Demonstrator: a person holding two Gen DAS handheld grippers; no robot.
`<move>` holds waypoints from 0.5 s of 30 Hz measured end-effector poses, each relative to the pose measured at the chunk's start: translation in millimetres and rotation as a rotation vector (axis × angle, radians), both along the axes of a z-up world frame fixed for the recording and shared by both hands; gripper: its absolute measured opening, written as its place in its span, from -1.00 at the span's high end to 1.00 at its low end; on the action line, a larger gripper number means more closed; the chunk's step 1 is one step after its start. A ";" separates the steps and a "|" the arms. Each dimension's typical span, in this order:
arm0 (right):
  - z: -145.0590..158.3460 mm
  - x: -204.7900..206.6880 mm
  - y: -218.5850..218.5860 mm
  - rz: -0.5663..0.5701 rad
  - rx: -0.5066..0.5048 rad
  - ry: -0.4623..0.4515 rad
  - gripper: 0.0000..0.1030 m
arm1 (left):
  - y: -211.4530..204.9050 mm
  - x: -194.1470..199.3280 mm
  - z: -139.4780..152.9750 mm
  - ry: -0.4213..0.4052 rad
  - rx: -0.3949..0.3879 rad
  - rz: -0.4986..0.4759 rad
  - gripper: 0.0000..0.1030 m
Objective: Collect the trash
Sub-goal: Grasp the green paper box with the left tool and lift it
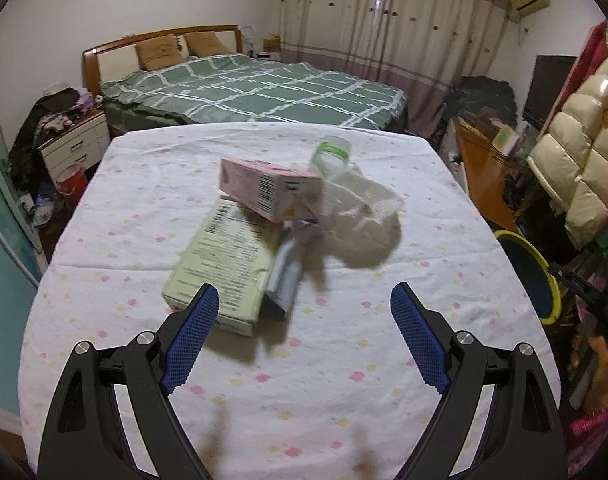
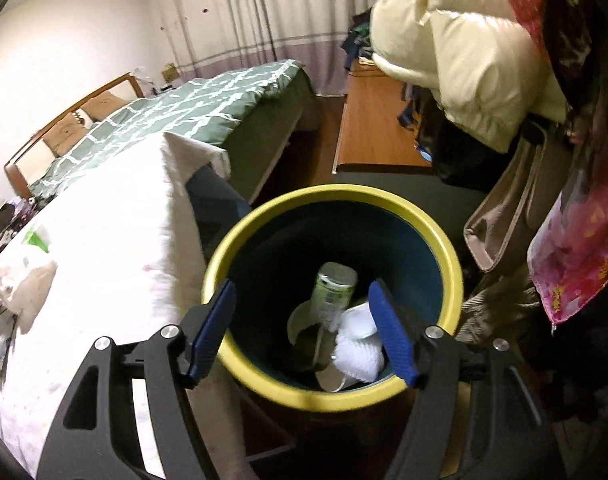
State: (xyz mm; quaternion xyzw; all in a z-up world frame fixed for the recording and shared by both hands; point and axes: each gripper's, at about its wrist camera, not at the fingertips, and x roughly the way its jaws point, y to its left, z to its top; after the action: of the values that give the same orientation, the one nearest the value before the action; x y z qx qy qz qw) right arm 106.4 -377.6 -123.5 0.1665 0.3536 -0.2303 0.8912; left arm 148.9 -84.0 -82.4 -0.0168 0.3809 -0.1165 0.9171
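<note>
In the left wrist view my left gripper (image 1: 304,300) is open and empty above the near part of the table (image 1: 384,360). Ahead of it lies a pile of trash: a pale green box (image 1: 219,264), a pink box (image 1: 269,188) on top, a grey packet (image 1: 285,280), a crumpled clear plastic bag (image 1: 360,200) and a clear bottle with a green band (image 1: 332,156). In the right wrist view my right gripper (image 2: 301,292) is open and empty over the yellow-rimmed bin (image 2: 448,248), which holds a green can (image 2: 334,288), white crumpled paper (image 2: 358,350) and cups.
The bin's rim (image 1: 552,280) shows at the table's right edge. A bed (image 1: 255,88) stands behind the table, a nightstand (image 1: 75,144) at left. Cream jacket (image 2: 464,48), hanging clothes and a beige bag (image 2: 504,216) crowd the right. A wooden desk (image 2: 376,128) is beyond the bin.
</note>
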 end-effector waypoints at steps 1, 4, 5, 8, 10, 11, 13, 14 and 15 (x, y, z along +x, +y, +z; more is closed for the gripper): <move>1.5 -0.4 2.1 0.005 0.000 -0.006 -0.27 | 1.6 1.9 0.5 -0.001 0.000 0.006 -0.68; 5.2 -2.5 7.9 0.016 0.004 -0.019 -0.27 | 2.3 10.2 0.5 -0.012 0.010 0.024 -0.68; 5.8 -1.8 9.2 0.019 0.007 -0.020 -0.27 | 3.2 13.4 0.2 -0.015 0.015 0.030 -0.68; 6.3 -1.6 11.5 0.027 0.017 -0.019 -0.27 | 7.5 20.0 -1.6 -0.021 0.030 0.047 -0.68; 5.1 -1.7 11.9 0.030 0.019 -0.015 -0.28 | 12.4 24.4 -6.6 -0.008 0.051 0.055 -0.68; 4.1 -1.0 11.6 0.031 0.022 -0.013 -0.28 | 15.3 27.0 -9.1 0.002 0.057 0.062 -0.68; 2.4 -0.7 12.3 0.031 0.035 -0.013 -0.28 | 25.3 33.3 -14.6 0.023 0.061 0.077 -0.68; 1.6 -0.3 12.6 0.032 0.039 -0.013 -0.28 | 29.3 35.8 -16.6 0.029 0.065 0.082 -0.68; 1.6 0.1 13.5 0.033 0.041 -0.012 -0.28 | 35.0 38.4 -18.9 0.035 0.073 0.090 -0.67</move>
State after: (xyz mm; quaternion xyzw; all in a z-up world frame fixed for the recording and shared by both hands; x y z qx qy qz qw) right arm 106.4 -364.1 -121.9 0.1802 0.3558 -0.2072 0.8933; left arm 187.3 -49.0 -101.3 -0.0023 0.3996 -0.0608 0.9147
